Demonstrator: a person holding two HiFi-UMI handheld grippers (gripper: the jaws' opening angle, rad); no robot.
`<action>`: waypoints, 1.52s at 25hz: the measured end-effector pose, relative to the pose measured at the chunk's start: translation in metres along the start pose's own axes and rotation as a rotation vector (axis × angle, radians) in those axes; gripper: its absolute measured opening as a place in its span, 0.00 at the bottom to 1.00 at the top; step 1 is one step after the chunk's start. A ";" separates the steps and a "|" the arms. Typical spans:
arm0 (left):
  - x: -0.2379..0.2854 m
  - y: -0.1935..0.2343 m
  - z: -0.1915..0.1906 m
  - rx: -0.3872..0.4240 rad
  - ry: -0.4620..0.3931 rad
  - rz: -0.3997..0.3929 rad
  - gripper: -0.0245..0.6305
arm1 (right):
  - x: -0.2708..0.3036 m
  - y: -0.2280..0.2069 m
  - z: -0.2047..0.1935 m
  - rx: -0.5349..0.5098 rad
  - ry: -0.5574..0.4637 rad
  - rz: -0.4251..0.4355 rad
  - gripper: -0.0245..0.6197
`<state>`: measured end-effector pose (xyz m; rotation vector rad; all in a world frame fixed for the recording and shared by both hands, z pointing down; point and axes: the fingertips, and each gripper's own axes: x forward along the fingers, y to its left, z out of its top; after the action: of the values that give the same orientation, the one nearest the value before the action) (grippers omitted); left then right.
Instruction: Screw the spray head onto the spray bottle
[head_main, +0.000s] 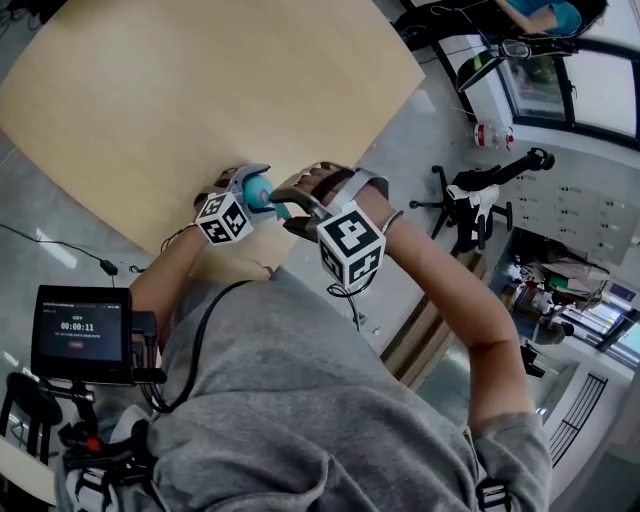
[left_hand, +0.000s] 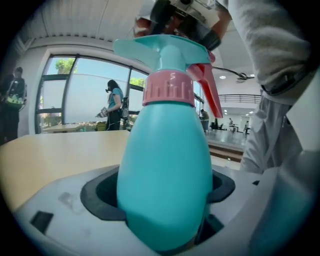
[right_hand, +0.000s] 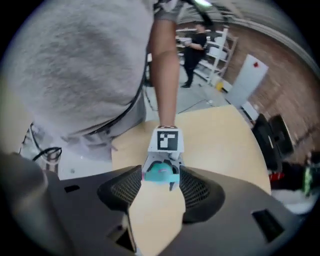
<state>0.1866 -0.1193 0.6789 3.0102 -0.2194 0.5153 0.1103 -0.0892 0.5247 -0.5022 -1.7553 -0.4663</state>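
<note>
Teal bottle (left_hand: 165, 190): upright, held off the table close to the person's body, its belly clamped between the left gripper's (head_main: 252, 188) jaws.
Head (left_hand: 170, 55): seated on the bottle's neck, teal nozzle on top and the red trigger (left_hand: 210, 90) hanging down one side.
Collar (left_hand: 169, 88): pink and ribbed, down against the bottle's shoulder with no gap showing under it.
Right gripper (head_main: 292, 208): just above the head and pointing steeply down. Its jaws are spread with nothing between them; only tabletop shows through the gap.
Progress: the head sits straight and looks threaded on, so the job seems late. How tight the collar is I cannot tell.
Left to do: probably one more twist of the collar to be sure, then setting the bottle down.
In the way: nothing lies between the right gripper and the head. The trigger sticks out and could catch a jaw on a fresh grip.
Table (head_main: 200, 90): tan wood, stretching away beyond both grippers.
Around: a small screen (head_main: 80, 330) on a stand at the person's left and a tripod (head_main: 470, 205) on the floor past the table. Farther off are windows, shelves and people standing.
</note>
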 end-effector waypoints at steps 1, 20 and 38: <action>-0.001 -0.002 -0.001 0.013 0.006 -0.034 0.64 | -0.006 0.000 -0.002 -0.082 0.031 0.035 0.38; 0.005 -0.006 -0.001 0.050 0.020 -0.123 0.64 | 0.074 -0.003 -0.029 -0.442 0.172 0.093 0.35; -0.010 -0.015 -0.012 0.125 0.083 -0.206 0.69 | 0.091 0.000 -0.039 -0.244 0.161 0.002 0.35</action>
<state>0.1751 -0.1022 0.6863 3.0730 0.1315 0.6535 0.1221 -0.1027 0.6222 -0.6206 -1.5519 -0.7059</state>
